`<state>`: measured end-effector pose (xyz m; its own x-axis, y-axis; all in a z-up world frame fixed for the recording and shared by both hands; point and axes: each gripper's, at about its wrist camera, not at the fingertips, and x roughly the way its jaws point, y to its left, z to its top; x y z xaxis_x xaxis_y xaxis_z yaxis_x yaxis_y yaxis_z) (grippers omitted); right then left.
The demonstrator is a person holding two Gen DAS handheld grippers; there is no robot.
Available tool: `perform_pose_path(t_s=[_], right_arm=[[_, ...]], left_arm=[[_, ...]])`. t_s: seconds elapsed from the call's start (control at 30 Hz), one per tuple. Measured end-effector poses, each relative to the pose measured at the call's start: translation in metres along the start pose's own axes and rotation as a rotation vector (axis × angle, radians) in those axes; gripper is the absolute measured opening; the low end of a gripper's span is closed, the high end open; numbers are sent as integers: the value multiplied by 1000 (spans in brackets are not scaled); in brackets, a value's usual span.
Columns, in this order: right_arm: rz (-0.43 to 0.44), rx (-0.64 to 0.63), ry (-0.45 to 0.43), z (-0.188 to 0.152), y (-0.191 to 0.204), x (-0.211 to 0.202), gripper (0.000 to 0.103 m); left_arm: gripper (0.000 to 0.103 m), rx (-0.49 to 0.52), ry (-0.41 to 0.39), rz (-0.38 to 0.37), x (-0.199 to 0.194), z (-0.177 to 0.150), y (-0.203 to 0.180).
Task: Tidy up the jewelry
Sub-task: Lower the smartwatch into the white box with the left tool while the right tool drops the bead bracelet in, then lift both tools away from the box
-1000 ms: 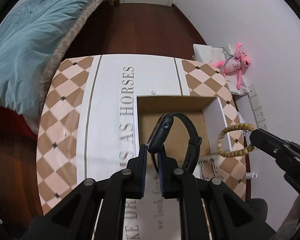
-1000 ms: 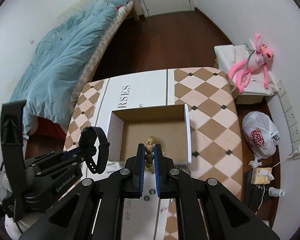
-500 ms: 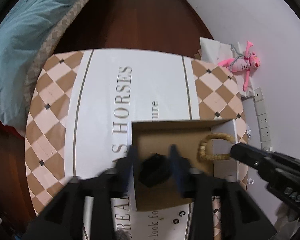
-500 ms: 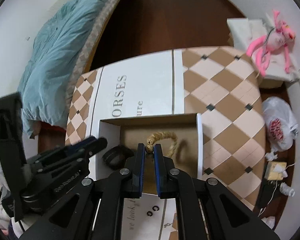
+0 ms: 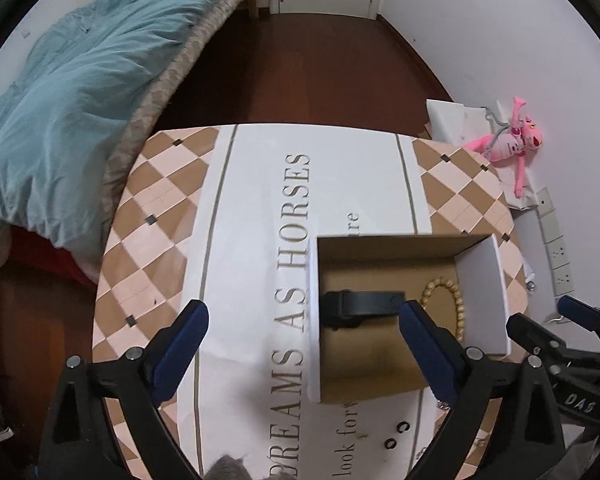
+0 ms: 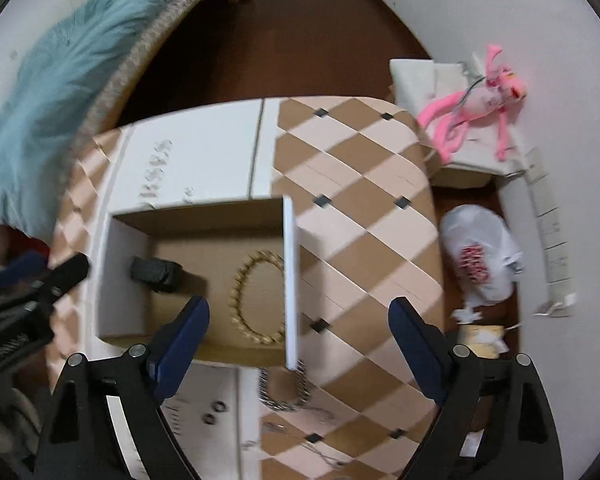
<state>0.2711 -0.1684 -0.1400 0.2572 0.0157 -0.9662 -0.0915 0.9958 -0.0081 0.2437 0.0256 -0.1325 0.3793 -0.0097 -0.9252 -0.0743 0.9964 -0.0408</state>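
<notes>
An open cardboard box (image 5: 482,292) (image 6: 288,280) sits on the patterned table. A black watch (image 5: 360,306) (image 6: 156,270) lies in its left part. A wooden bead bracelet (image 5: 458,308) (image 6: 256,296) lies in its right part. My left gripper (image 5: 304,340) is open and empty above the box's near left side. My right gripper (image 6: 300,328) is open and empty above the box's right wall. A silver chain bracelet (image 6: 284,394) and two small dark rings (image 6: 216,412) (image 5: 396,436) lie on the table in front of the box.
The table (image 5: 156,208) has a checkered cloth with printed lettering. A bed with a blue quilt (image 5: 68,92) stands to the left. A pink plush toy (image 6: 476,100) and a white plastic bag (image 6: 480,256) lie on the floor at right.
Both grippers lowered their items into the box and opened. The watch and the bead bracelet now lie in the box, and both grippers have pulled back.
</notes>
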Motion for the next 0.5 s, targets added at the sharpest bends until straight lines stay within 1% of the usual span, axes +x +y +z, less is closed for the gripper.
perform_pose_path(t_s=[0.1,0.2,0.3,0.4,0.5], right_arm=[[-40,-27,-8,-11,8,2,95],[-70,-35,-28,-21,14,1,95],[-70,-30,-45,-27,15,-4,95],[-78,-19,-85,-34,17,-19,95],[-81,-15,-122,-41,17,-35,95]], left_arm=[[99,6,-7,24,0,-11,-2],[100,5,-20,40,-4,-19,-2],[100,-2,-37,50,-10,-26,-1],[100,-6,-53,50,-20,-30,-2],[100,0,-87,61,-35,-36,-4]])
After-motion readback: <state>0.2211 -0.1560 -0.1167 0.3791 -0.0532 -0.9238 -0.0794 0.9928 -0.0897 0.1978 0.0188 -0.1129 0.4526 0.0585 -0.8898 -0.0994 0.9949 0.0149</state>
